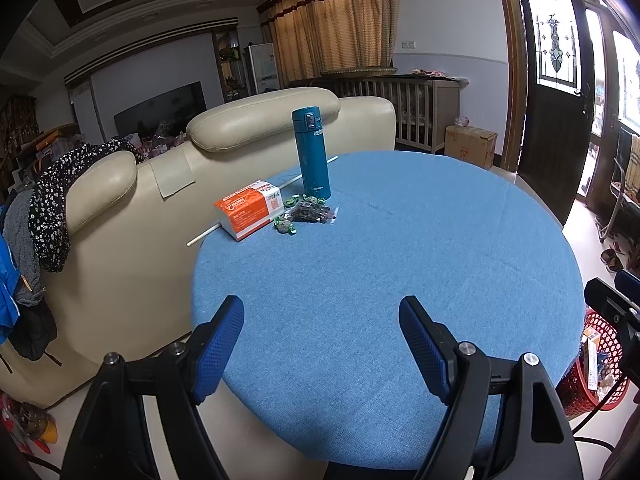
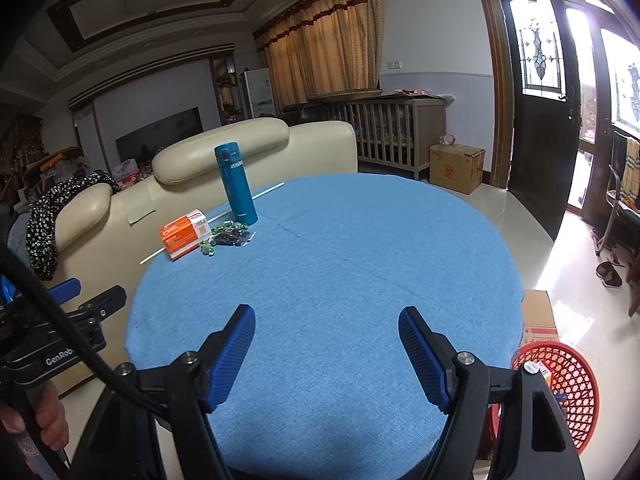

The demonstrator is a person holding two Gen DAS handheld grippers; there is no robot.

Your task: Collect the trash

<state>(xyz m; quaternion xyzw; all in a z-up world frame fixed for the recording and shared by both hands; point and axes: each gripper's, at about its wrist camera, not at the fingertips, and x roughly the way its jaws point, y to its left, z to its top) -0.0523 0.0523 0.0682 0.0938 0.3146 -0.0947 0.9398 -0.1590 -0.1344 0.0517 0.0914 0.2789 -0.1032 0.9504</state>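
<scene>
A round table with a blue cloth [image 1: 400, 264] [image 2: 340, 272] carries a cluster at its far left: green candy wrappers [image 1: 286, 227] [image 2: 208, 247], a dark plastic packet [image 1: 312, 213] [image 2: 232, 237], an orange and white tissue pack [image 1: 250, 208] [image 2: 185, 234], a teal flask [image 1: 311, 152] [image 2: 236, 182] and a white stick [image 1: 256, 204] [image 2: 216, 216]. A red mesh basket [image 1: 600, 364] [image 2: 560, 388] stands on the floor at the right. My left gripper [image 1: 322, 308] and right gripper [image 2: 326, 316] are both open and empty over the near part of the table, far from the cluster.
A cream leather sofa [image 1: 132, 216] [image 2: 120, 208] presses against the table's left side, with clothes draped over it. Cardboard boxes stand by the door [image 1: 470, 146] [image 2: 456, 168] and beside the basket [image 2: 538, 316]. The left gripper's body shows in the right wrist view [image 2: 64, 336].
</scene>
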